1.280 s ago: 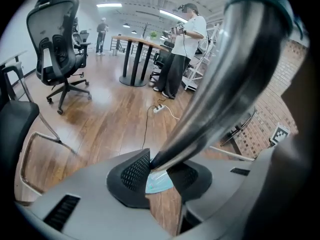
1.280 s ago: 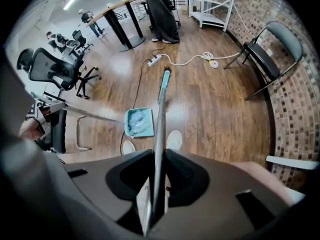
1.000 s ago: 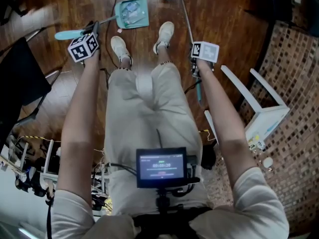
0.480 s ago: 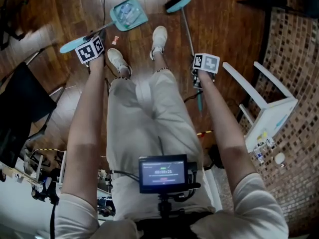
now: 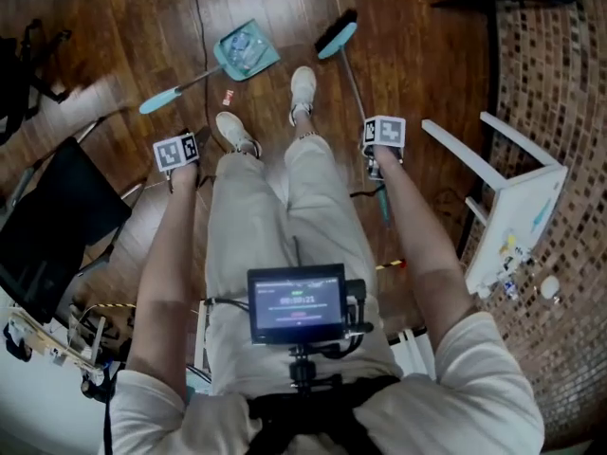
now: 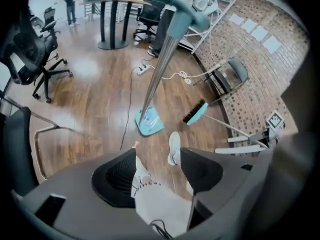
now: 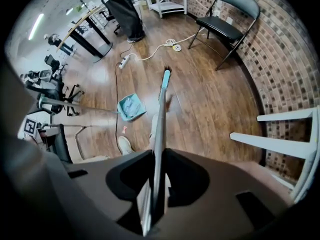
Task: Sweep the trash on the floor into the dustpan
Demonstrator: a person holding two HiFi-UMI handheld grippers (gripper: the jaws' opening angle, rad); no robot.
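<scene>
The teal dustpan [image 5: 245, 55] rests on the wood floor ahead of the person's shoes, with crumpled trash in it. Its long handle [image 5: 175, 91] runs off to the left. My left gripper [image 5: 180, 164] hangs apart from that handle, beside the left knee; its jaws are opening with nothing between them. In the left gripper view the handle [image 6: 162, 49] rises close in front of the left gripper [image 6: 157, 171]. My right gripper [image 7: 157, 184] is shut on the broom handle [image 7: 159, 129]. The broom head [image 5: 336, 36] rests on the floor right of the dustpan. A small red scrap [image 5: 228, 96] lies near the left shoe.
A white stool [image 5: 512, 207] lies tipped over at the right on the brick-patterned floor. A black folding chair [image 7: 227, 26] stands farther off. An office chair [image 6: 40, 69], a dark seat [image 5: 47, 226] and a floor cable [image 6: 131, 99] are to the left.
My left gripper has opened, let go of the dustpan handle and drawn back toward the left knee. The right gripper has shifted a little, still holding the broom.
</scene>
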